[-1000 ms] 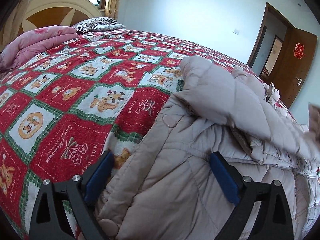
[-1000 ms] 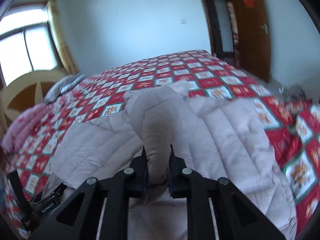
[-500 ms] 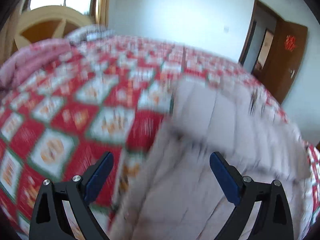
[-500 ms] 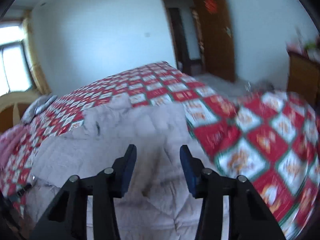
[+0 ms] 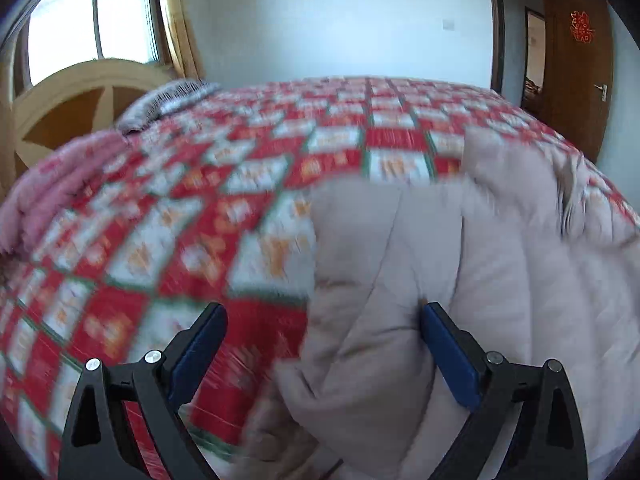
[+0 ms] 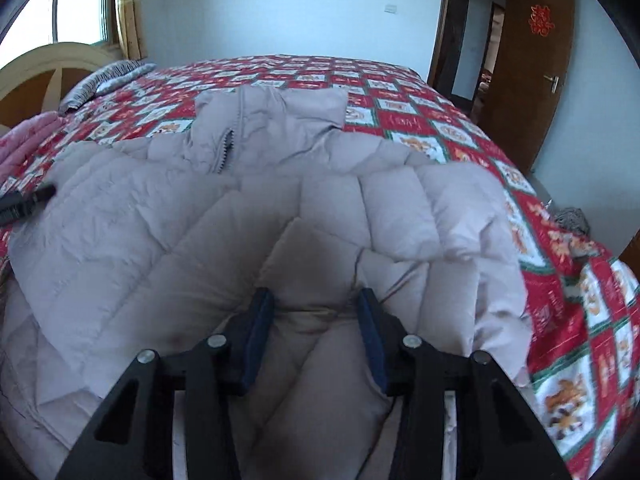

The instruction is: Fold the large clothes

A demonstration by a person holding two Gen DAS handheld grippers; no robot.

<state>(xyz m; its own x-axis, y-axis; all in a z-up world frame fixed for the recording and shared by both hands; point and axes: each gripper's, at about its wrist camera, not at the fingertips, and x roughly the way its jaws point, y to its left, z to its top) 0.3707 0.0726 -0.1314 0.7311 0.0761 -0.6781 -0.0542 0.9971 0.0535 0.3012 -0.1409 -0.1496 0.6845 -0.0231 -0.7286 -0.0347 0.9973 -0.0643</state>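
Observation:
A large beige puffer jacket (image 6: 260,208) lies spread on a bed with a red and white patchwork quilt (image 6: 400,116), collar and zipper toward the far side. Both sleeves lie folded in over its body. My right gripper (image 6: 316,304) is open, its jaws low over the folded sleeve at the jacket's near middle. In the left wrist view the jacket (image 5: 460,264) fills the right half, blurred by motion. My left gripper (image 5: 322,320) is wide open and empty at the jacket's left edge. The left gripper's tip (image 6: 24,202) shows at the far left of the right wrist view.
A cream and wood headboard (image 5: 80,100), a striped pillow (image 5: 172,96) and a pink blanket (image 5: 52,184) are at the left end of the bed. A brown door (image 6: 532,64) stands open at the right, near the bed's far corner.
My right gripper let go of the sleeve it held and opened; the sleeve now lies on the jacket. My left gripper stayed open and rose from the jacket's edge, the view swinging.

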